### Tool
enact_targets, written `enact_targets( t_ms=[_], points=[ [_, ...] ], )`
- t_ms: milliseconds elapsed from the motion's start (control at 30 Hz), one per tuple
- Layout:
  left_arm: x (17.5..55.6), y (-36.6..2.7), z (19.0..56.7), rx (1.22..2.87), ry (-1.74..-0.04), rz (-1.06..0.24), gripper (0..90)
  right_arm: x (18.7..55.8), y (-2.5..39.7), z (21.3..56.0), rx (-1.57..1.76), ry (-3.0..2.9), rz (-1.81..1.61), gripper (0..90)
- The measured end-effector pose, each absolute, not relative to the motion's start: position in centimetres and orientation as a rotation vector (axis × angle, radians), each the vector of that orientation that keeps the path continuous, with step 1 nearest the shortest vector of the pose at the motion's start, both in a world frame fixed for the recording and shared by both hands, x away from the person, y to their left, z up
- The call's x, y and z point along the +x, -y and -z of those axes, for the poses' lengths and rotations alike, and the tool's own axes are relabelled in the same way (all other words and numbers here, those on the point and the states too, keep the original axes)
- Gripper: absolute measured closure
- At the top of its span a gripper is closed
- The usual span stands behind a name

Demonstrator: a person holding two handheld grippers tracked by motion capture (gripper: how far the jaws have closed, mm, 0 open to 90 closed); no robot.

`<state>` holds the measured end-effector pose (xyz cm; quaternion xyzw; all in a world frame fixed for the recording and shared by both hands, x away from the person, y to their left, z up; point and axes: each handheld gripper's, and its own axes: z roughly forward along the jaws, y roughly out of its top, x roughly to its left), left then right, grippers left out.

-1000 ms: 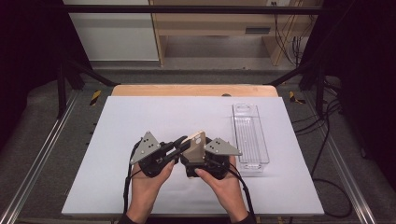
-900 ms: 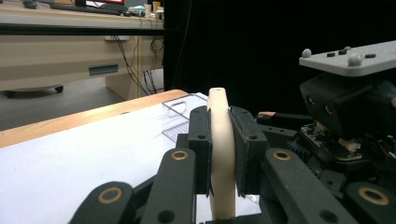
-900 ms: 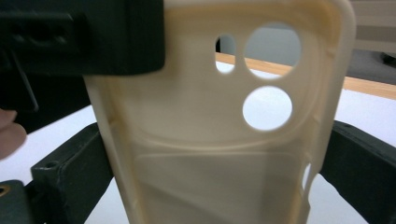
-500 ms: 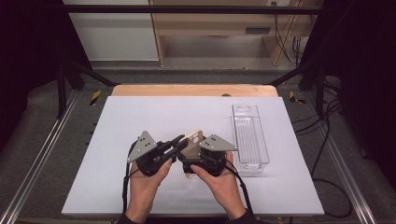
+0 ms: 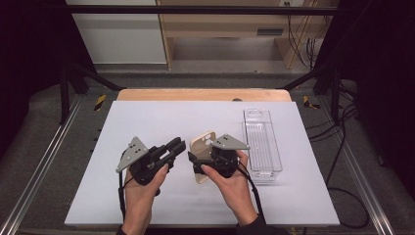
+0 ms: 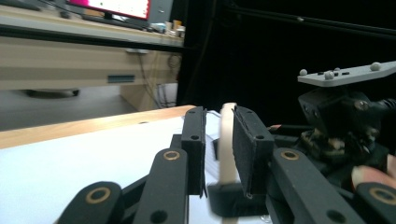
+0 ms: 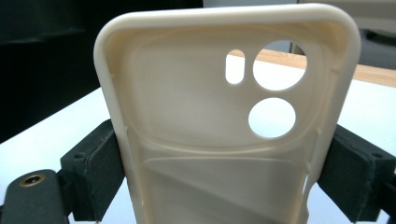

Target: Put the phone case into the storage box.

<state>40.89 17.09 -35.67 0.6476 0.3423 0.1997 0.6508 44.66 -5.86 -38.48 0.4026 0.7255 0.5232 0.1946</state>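
Right now your two grippers sit close together near the front middle of the white surface (image 5: 147,122). There's open room to the left and toward the far edge, where a strip of bare wood shows past the white sheet. To the right, the clear plastic tray (image 5: 262,142) lies lengthwise, just beside your right hand (image 5: 235,183), so room on that side is tight. Bare surface in front of both wrists runs down to the near edge.

Your right gripper (image 5: 195,159) holds the cream phone case (image 5: 202,144) off the surface, tilted up. In the right gripper view its fingers (image 7: 100,161) pinch the phone case (image 7: 224,126) across its width, one pad on each long side rail, about mid-height. The open inner side faces the camera, with the camera cutouts near the top.

Your left gripper (image 5: 177,146) points right toward the case, and a small gap to it shows in the high view. In the left gripper view its fingers (image 6: 194,140) are spread a little, and the case edge (image 6: 228,140) shows between them with a gap on each side. I can't tell whether the case is truly between the pads or just beyond them. The right gripper (image 6: 345,126) sits just past it.
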Motion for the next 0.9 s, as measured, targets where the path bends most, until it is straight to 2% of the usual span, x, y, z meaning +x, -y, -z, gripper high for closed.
enact_targets(
  t_ms=[267,367,433,467,533,900],
  points=[
    [40.9,-19.6,37.0,1.477,-0.842,-0.563,66.3,45.4,6.4,38.4,1.141,-2.012,-1.440,11.9],
    [41.1,-20.4,37.7,1.481,-0.850,-0.607,57.2,45.4,6.4,38.2,1.135,-1.996,-1.449,11.9],
    [41.2,-21.0,38.4,1.493,-0.851,-0.639,54.5,45.5,6.5,38.1,1.140,-1.983,-1.453,11.9],
    [41.3,-21.3,38.8,1.504,-0.856,-0.651,49.6,45.5,6.5,38.1,1.154,-1.969,-1.471,11.8],
    [41.4,-22.1,39.6,1.505,-0.868,-0.667,47.3,45.6,6.4,38.0,1.154,-1.969,-1.474,11.8],
    [41.1,-25.4,43.1,1.515,-0.893,-0.748,20.2,45.9,6.9,36.8,1.136,-1.934,-1.454,11.9]
  ],
)
